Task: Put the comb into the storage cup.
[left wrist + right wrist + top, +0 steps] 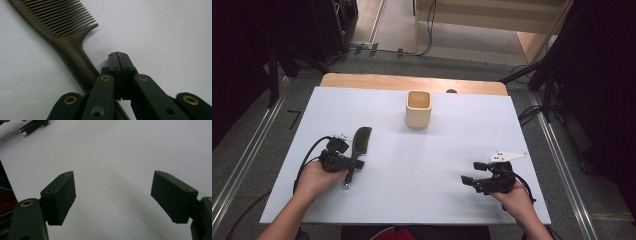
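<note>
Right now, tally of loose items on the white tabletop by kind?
Dark olive plastic comb: 1, lying flat beside the left gripper
Cream square-sided open cup: 1, upright
Total: 2

High view overhead, facing forward-down; gripper views low, close; white table [422, 165] shared.

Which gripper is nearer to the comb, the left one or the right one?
Left. The left gripper is right at the comb, by its handle, jaws shut. The right gripper is far across the table, open above the bare white surface.
</note>
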`<act>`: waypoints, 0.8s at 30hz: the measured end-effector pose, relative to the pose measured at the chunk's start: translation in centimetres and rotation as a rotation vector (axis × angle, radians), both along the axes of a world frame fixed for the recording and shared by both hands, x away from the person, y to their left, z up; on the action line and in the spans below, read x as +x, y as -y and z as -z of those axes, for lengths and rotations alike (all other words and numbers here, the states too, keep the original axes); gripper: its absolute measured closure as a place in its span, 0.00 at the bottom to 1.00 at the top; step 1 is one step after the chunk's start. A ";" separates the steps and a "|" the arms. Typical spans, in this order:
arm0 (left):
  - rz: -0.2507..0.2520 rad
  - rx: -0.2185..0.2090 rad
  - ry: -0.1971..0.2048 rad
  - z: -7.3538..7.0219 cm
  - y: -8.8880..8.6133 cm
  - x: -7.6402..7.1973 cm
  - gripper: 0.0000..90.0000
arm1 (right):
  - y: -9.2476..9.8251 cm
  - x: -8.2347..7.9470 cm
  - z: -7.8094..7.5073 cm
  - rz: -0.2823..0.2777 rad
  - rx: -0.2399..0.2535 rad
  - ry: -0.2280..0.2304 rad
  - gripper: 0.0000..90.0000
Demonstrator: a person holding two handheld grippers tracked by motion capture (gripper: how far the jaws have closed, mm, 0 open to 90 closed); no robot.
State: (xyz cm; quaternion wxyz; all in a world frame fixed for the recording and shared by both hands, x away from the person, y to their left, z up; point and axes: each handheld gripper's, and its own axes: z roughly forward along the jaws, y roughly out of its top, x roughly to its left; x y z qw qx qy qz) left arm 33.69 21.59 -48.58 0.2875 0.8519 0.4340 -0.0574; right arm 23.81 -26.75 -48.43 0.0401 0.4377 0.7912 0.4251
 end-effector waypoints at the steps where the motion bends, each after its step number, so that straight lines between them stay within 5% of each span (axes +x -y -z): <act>1: -0.004 0.001 0.001 0.0 -0.1 0.0 1.00 | 0.0 0.0 0.0 -0.001 0.001 0.000 0.20; 24: -0.072 0.018 0.034 -0.2 -2.0 0.5 1.00 | -0.3 0.3 0.1 -0.015 -0.002 -0.004 0.20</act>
